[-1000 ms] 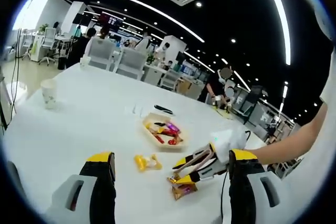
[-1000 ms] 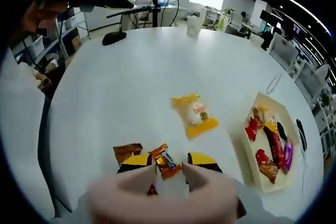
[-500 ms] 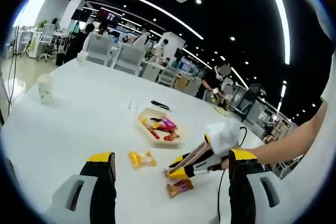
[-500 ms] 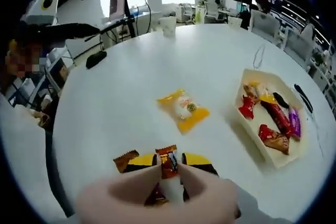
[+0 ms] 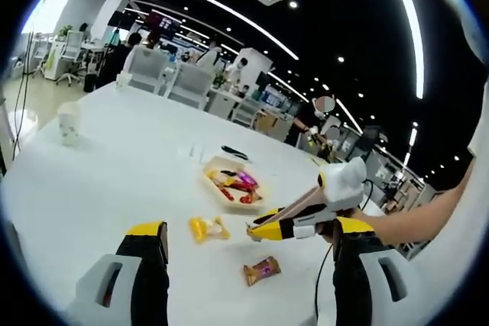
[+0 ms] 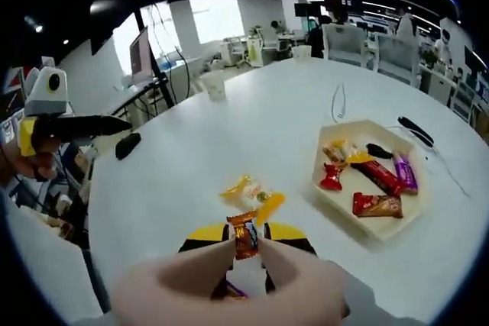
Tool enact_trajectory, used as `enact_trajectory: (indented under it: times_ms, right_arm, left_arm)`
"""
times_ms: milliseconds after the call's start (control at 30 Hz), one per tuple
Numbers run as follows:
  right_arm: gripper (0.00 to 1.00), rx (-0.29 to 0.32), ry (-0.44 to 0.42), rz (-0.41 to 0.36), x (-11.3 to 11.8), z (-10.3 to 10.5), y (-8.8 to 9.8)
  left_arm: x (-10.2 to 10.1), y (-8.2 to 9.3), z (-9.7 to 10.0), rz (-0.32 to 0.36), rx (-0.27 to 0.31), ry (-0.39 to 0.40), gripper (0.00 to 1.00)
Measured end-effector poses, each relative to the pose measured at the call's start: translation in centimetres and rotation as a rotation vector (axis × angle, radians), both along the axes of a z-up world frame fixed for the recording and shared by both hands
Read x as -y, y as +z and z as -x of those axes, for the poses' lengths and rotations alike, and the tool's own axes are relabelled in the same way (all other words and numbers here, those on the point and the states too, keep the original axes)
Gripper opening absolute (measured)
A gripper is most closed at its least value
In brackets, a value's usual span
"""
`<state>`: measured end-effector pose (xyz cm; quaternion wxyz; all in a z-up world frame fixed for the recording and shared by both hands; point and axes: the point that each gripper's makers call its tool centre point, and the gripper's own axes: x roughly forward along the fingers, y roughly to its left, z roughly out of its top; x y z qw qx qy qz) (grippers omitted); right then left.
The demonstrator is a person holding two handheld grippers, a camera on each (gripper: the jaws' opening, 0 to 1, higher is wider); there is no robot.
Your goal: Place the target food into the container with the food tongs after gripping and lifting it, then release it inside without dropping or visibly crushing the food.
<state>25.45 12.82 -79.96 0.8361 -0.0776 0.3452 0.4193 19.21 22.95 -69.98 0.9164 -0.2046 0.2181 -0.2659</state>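
— Where the round white table [image 6: 229, 143] curves away, is there room?
— Lots. The pale six-sided tray [image 6: 345, 202] sits well inside.
— The right gripper [image 6: 246, 237]?
— Pinched on an orange wrapped candy [image 6: 245, 235], above the table. The left gripper [image 5: 248, 236] gapes wide, holding nothing.

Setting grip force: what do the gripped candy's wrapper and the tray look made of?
Candy: glossy brown-orange film wrapper, probably plastic or foil, with crimped ends; shiny and thin, so it likely crushes easily. Tray: matte cream, thin angular walls, looks like paperboard or light wood; which one is unclear.
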Motion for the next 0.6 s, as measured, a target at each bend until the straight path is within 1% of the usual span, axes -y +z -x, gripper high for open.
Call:
enact_trajectory:
  times_ms: [100, 167, 267, 333, 367, 433, 500, 567, 600]
  right_arm:
    - [0.17, 0.014, 0.002, 0.003, 0.2, 0.0, 0.4]
    - [0.17, 0.032, -0.012, 0.000, 0.6, -0.4, 1.1]
    - [0.17, 0.031, -0.056, -0.028, 1.3, -1.1, 1.9]
    - [0.17, 0.033, -0.072, -0.033, 1.7, -1.3, 2.3]
    - [0.18, 0.042, -0.087, -0.040, 2.1, -1.5, 2.6]
    - [0.18, 0.035, -0.104, -0.052, 2.4, -1.7, 2.8]
    - [0.18, 0.026, -0.128, -0.069, 2.8, -1.7, 3.0]
    - [0.18, 0.033, -0.138, -0.073, 3.0, -1.7, 3.4]
    - [0.18, 0.038, -0.147, -0.082, 3.1, -1.8, 3.7]
  left_arm:
    - [0.0, 0.4, -0.3, 0.002, 0.014, -0.002, 0.89]
    - [-0.1, 0.4, -0.5, 0.005, 0.014, 0.000, 0.90]
    - [-0.1, 0.4, -0.6, 0.005, 0.014, -0.001, 0.90]
    - [-0.1, 0.3, -0.5, 0.002, 0.011, -0.006, 0.90]
    - [-0.1, 0.2, -0.6, 0.001, 0.008, -0.008, 0.90]
    - [-0.1, 0.2, -0.6, 0.002, 0.005, -0.010, 0.90]
    - [0.1, 0.5, -0.6, 0.008, 0.006, -0.017, 0.91]
    - [0.3, 1.1, -0.6, -0.001, 0.025, -0.031, 0.91]
    - [0.4, 1.1, -0.6, -0.003, 0.024, -0.034, 0.91]
